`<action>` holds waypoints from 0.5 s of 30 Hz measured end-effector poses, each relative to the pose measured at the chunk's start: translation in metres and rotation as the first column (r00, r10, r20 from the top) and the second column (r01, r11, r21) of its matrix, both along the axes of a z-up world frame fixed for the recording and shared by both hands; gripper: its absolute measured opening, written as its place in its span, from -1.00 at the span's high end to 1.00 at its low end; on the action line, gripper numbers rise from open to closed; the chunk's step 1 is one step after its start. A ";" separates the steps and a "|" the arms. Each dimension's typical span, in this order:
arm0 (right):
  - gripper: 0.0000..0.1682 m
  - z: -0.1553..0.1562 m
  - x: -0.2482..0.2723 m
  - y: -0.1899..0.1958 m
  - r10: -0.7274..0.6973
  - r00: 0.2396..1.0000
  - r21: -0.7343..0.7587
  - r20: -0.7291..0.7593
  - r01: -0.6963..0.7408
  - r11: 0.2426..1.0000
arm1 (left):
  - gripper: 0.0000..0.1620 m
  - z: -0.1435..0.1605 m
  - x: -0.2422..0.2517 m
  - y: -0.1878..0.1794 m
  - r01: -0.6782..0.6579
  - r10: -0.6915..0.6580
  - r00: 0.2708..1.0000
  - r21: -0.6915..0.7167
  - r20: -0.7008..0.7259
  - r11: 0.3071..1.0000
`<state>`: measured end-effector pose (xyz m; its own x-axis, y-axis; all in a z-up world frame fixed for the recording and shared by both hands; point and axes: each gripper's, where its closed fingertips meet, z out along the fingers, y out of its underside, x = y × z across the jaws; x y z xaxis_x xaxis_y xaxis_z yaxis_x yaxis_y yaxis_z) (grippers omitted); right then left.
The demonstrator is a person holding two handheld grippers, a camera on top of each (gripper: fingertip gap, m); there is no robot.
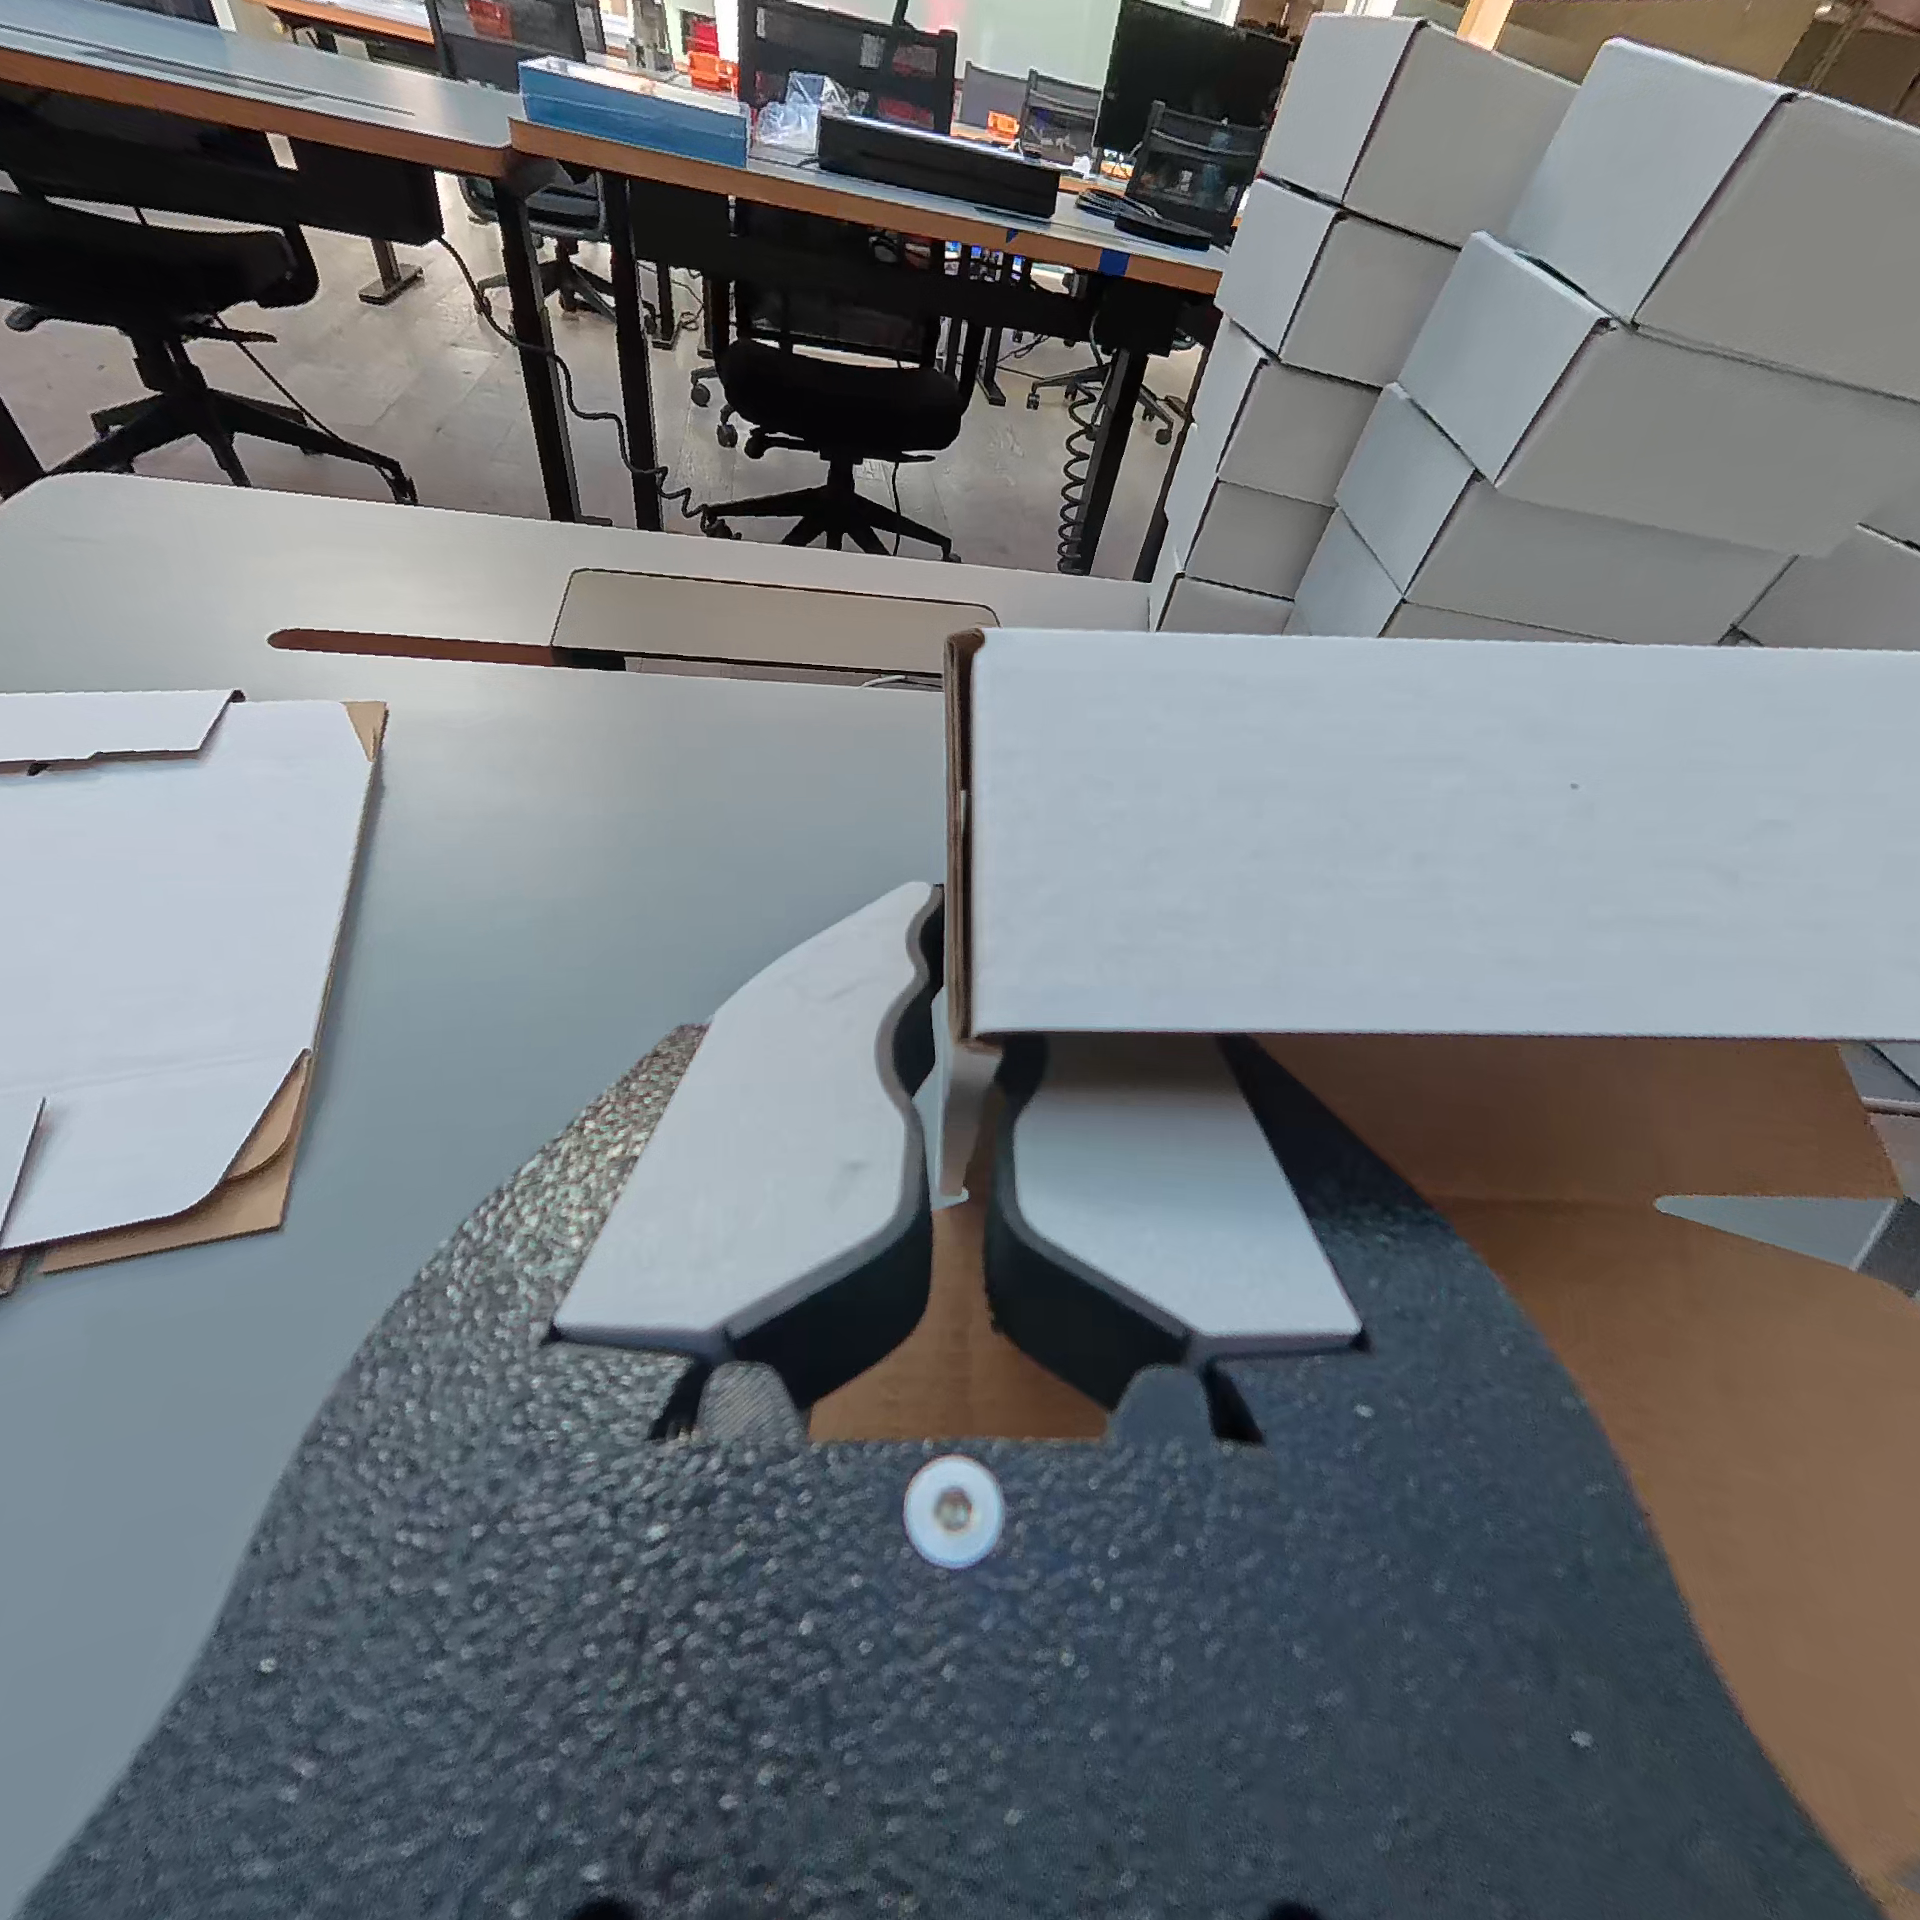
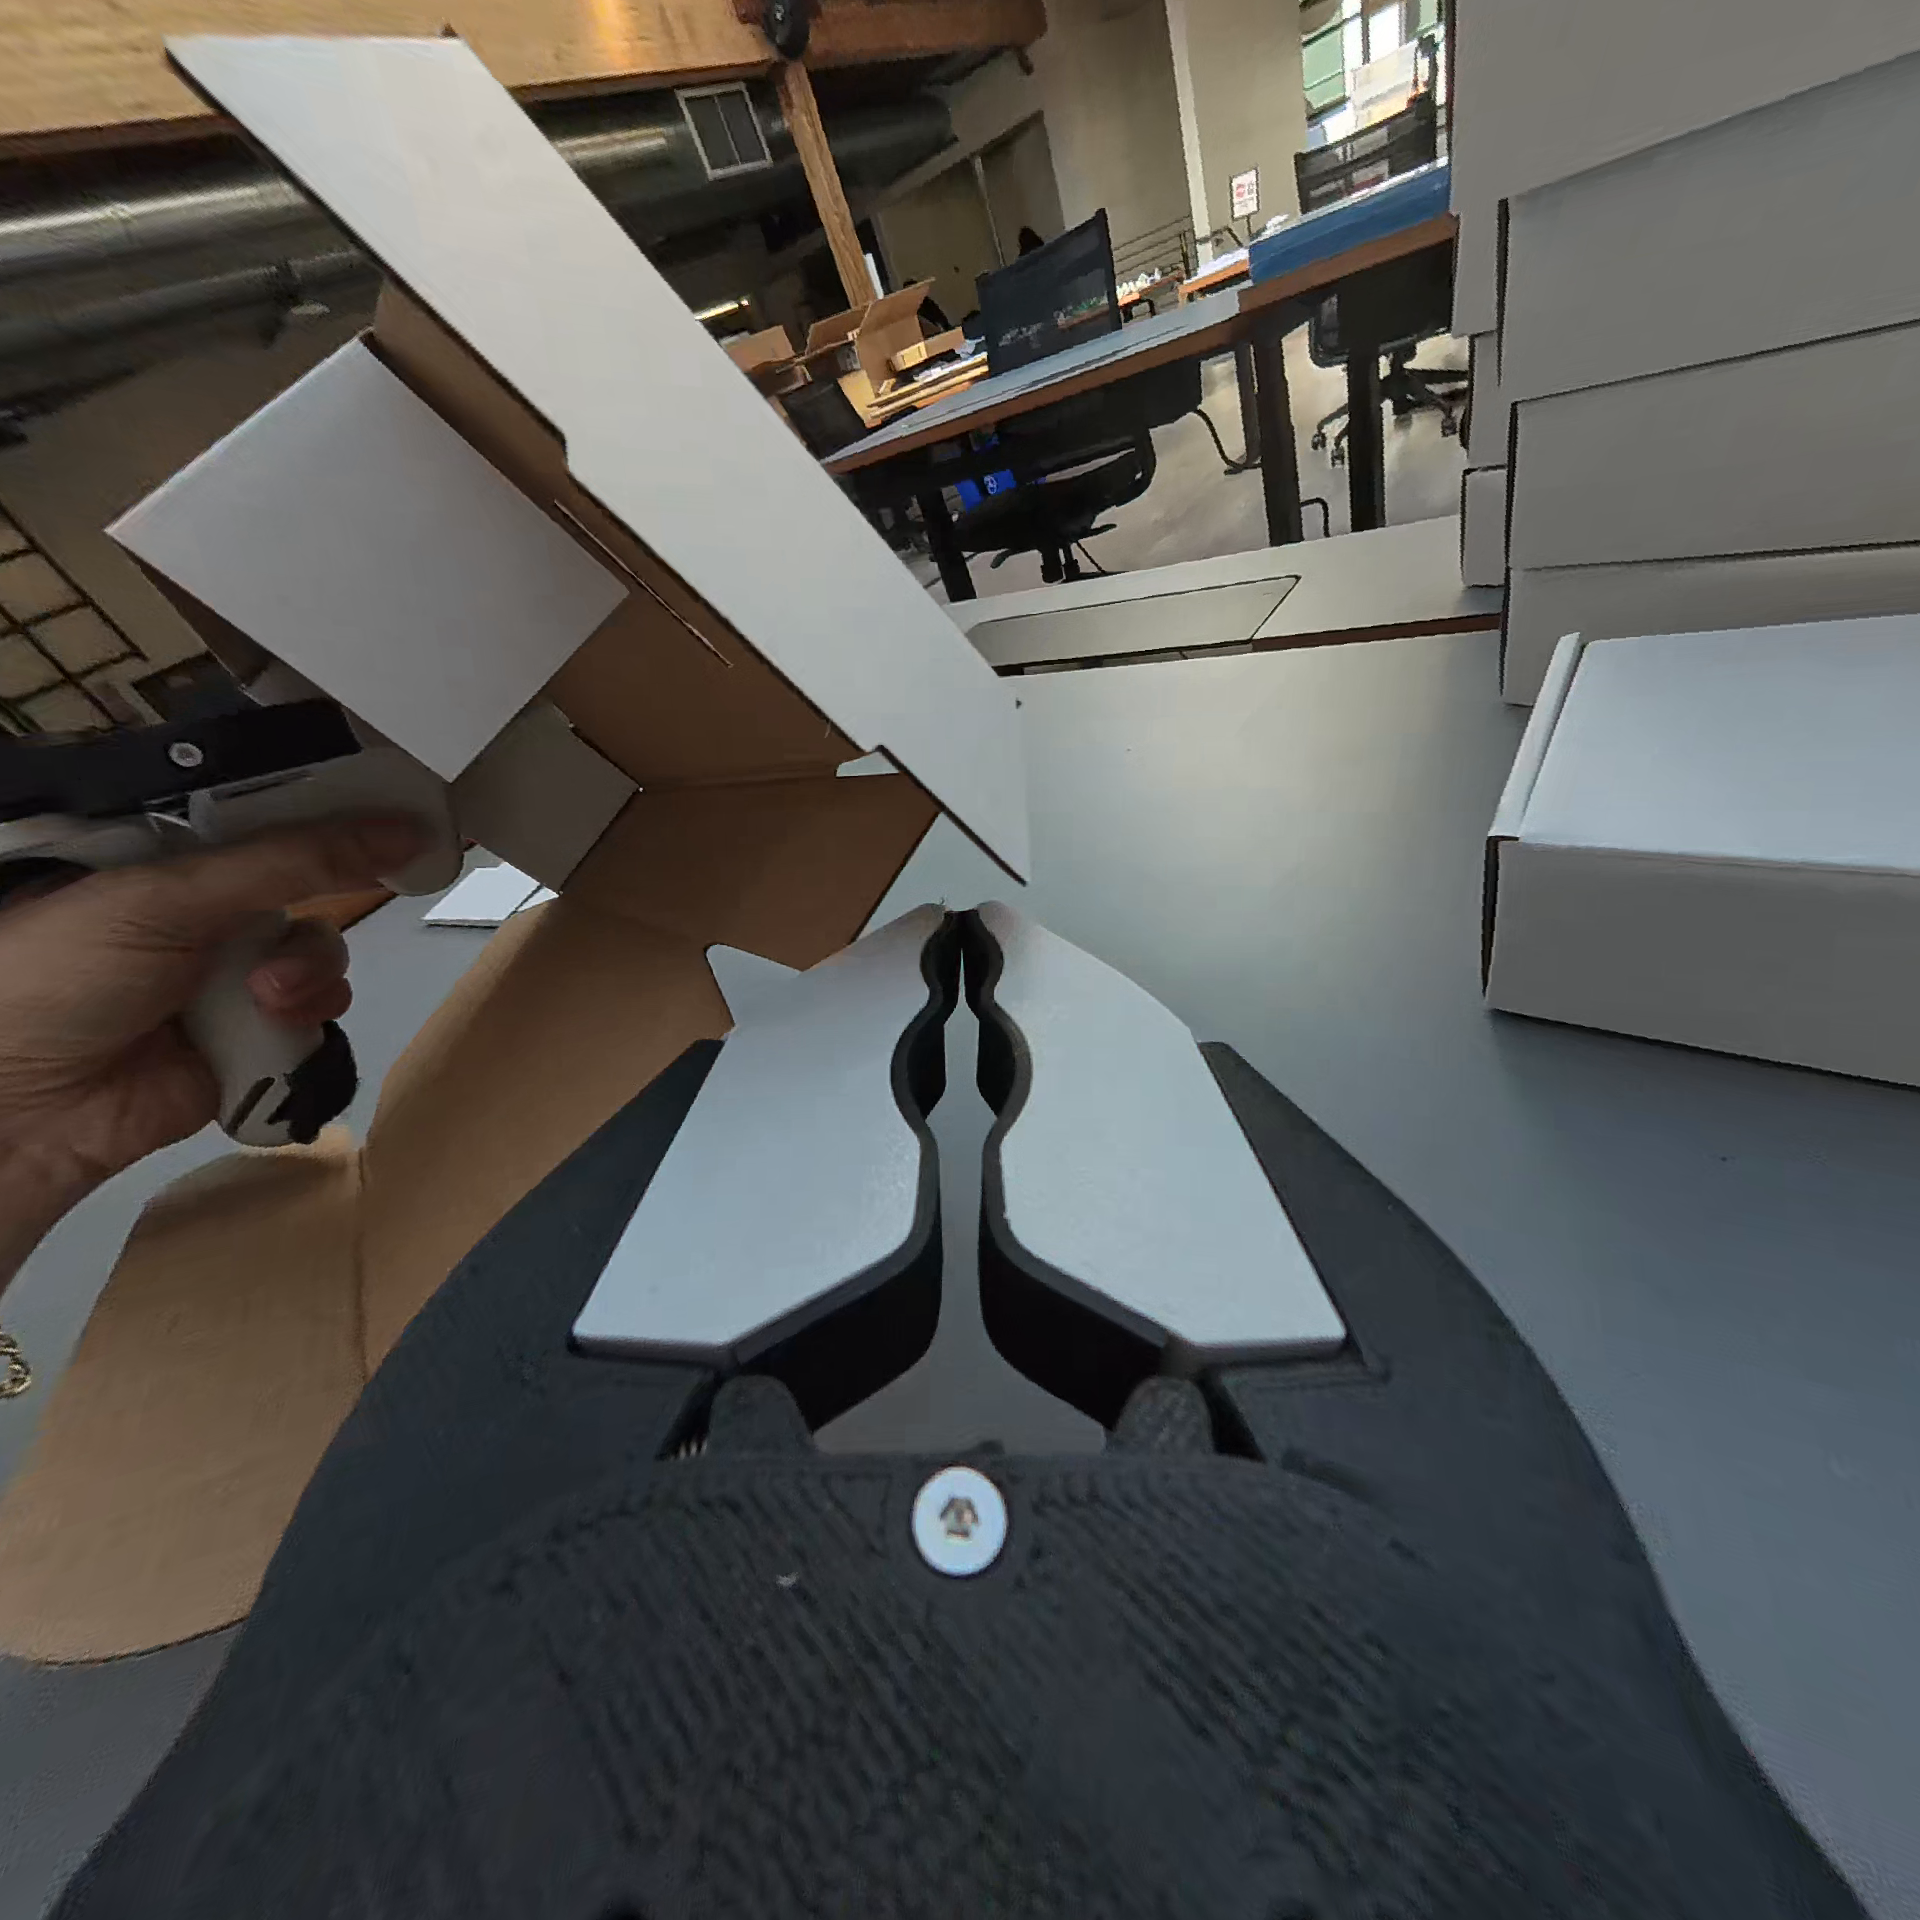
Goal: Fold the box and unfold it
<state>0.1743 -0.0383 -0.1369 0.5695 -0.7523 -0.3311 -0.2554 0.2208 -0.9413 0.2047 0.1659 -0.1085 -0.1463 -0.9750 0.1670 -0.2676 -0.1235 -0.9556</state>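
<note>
A white cardboard box [image 1: 1434, 831] with a brown inside stands partly folded on the grey table [image 1: 623, 883]. My left gripper [image 1: 951, 997] is shut on a side flap [image 1: 951, 1122] at the box's left corner; its right fingertip is hidden behind the raised white panel. In the right wrist view the box [image 2: 623, 364] is tilted, with its large white panel slanting down. My right gripper [image 2: 958, 920] is shut and holds nothing, its tips just under that panel's lower corner. A hand [image 2: 125, 1018] holds the left gripper [image 2: 312, 769] at the box's far side.
Stacks of folded white boxes [image 1: 1558, 364] rise at the right. One closed white box [image 2: 1714, 831] lies on the table to my right. Flat box blanks [image 1: 156, 935] lie at the left. Desks and office chairs [image 1: 831, 395] stand beyond the table edge.
</note>
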 end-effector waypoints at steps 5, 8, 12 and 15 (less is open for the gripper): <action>1.00 0.012 -0.004 0.004 -0.020 0.997 -0.015 0.072 0.021 1.000 | 0.95 -0.004 0.000 0.000 -0.004 0.004 1.000 0.027 0.003 1.000; 1.00 0.019 -0.005 0.003 -0.062 0.991 -0.053 0.122 0.069 0.996 | 0.94 -0.005 -0.001 -0.001 -0.008 0.008 1.000 0.038 0.006 0.999; 1.00 0.028 -0.009 0.007 -0.091 0.970 -0.169 0.227 0.131 0.977 | 0.95 -0.005 -0.002 -0.004 -0.008 0.007 1.000 0.053 0.012 0.999; 1.00 0.029 -0.013 0.022 -0.032 0.961 -0.309 0.276 0.120 0.943 | 0.94 -0.007 -0.003 -0.011 -0.005 0.005 1.000 0.071 0.008 0.997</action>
<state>0.1613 -0.0158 -0.1080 0.5399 -0.8371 0.0885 0.0168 -0.0944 -0.9954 0.2015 0.1549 -0.1154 -0.1424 -0.9851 0.0963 -0.2594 -0.0567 -0.9641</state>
